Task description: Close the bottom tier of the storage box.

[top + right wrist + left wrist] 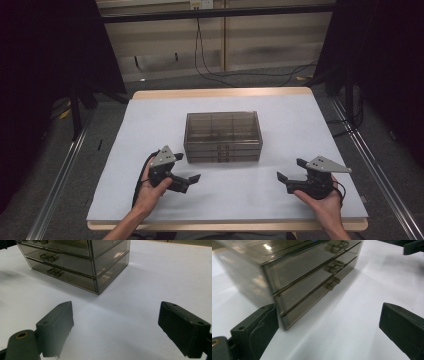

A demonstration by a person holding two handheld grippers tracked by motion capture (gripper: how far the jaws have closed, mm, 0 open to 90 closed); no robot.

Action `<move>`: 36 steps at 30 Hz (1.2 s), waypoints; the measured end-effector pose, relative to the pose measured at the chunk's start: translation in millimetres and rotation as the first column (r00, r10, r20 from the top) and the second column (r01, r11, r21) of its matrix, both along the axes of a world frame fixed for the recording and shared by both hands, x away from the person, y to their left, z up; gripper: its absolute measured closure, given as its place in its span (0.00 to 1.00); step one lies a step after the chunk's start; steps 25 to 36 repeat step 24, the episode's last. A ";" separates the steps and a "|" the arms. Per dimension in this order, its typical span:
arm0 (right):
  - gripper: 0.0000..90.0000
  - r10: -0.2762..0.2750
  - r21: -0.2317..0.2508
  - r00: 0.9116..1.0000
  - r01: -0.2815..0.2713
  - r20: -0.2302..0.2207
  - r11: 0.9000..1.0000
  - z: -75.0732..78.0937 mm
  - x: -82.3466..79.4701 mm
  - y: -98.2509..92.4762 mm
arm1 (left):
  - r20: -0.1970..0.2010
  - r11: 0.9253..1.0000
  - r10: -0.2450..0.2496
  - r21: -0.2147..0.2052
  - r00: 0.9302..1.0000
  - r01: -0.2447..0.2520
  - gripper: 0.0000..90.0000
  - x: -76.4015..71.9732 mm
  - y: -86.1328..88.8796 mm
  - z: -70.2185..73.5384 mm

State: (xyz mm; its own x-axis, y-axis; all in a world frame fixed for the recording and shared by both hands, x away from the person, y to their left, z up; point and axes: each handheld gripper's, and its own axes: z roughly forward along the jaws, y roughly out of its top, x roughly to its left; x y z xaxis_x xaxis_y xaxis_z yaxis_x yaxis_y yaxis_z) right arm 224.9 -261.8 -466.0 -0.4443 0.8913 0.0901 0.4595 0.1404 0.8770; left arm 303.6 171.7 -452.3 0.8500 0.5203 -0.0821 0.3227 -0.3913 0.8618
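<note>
A smoky see-through drawer box [223,135] with three shut drawers stands in the middle of the white table top [290,120]. My left gripper [187,167] hovers just off the box's front left corner, open, with nothing between its jaws. In the left gripper view the box [307,277] rises close ahead, its small drawer handles [333,266] in a column, and the left gripper [329,315] stands wide. My right gripper [290,169] sits open near the front right, apart from the box. The right gripper view has the box [75,262] at upper left beyond the empty right gripper [116,308].
The table's wooden front edge [225,226] lies close to the person's hands. Bare white surface stretches around the box on all sides. Black curtains flank the table, cables [210,72] trail on the floor behind, and metal rails [55,185] run along both sides.
</note>
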 end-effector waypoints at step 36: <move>0.12 -0.027 0.006 1.000 0.027 0.006 1.000 -0.9 1.3 -2.1 | 0.011 0.985 0.166 -0.049 0.986 -0.165 0.02 -26.9 85.8 -26.1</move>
